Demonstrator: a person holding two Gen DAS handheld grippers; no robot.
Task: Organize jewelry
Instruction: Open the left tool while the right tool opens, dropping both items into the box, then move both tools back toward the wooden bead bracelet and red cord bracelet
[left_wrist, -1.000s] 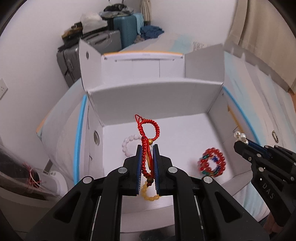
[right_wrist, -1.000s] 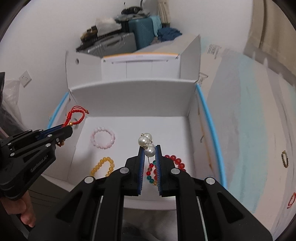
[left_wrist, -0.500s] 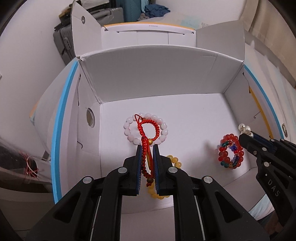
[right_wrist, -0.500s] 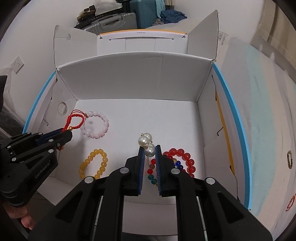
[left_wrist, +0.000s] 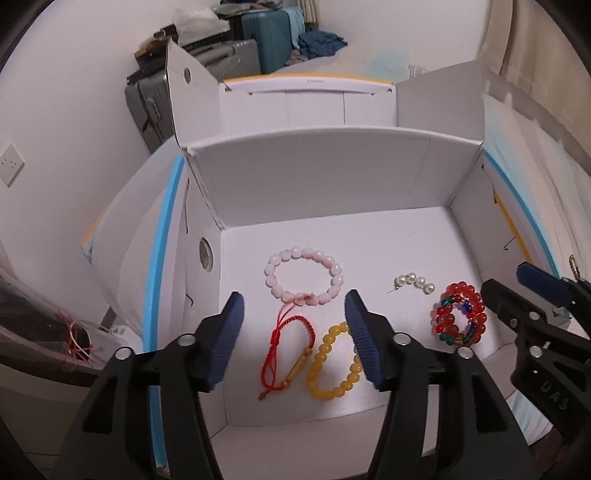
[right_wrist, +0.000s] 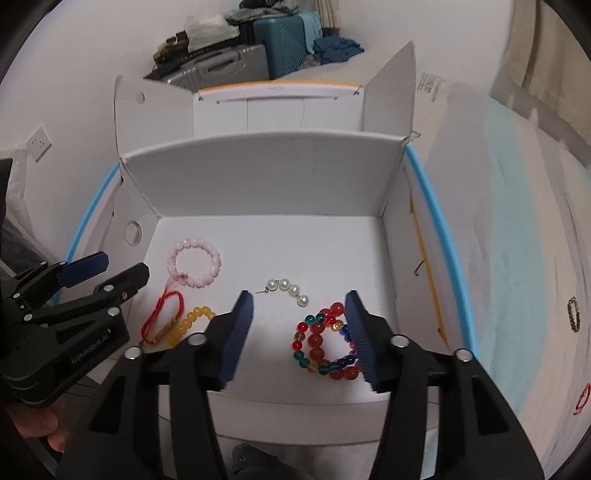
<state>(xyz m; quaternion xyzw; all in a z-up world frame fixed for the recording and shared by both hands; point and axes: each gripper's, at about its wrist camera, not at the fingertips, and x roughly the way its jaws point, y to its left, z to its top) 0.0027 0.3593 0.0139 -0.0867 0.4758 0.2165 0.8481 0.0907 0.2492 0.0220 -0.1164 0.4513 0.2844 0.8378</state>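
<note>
White cardboard box (left_wrist: 314, 173), flaps up, holds all jewelry on floor.
Left gripper (left_wrist: 293, 334) over box's 7 o'clock corner, jaws wide apart, empty.
Right gripper (right_wrist: 299, 334) over 5 o'clock corner, jaws wide apart, empty.
Pink bead bracelet (left_wrist: 303, 276) at 10 o'clock of floor.
Red-and-multicolour bead bracelet (right_wrist: 327, 341) at 4 o'clock.
Yellow bead bracelet (left_wrist: 332, 363) at 6 o'clock, touching red cord bracelet (left_wrist: 290, 345) on its 9 o'clock side.
Pearl earring (right_wrist: 287, 290) near centre, just beyond red beads.
</note>
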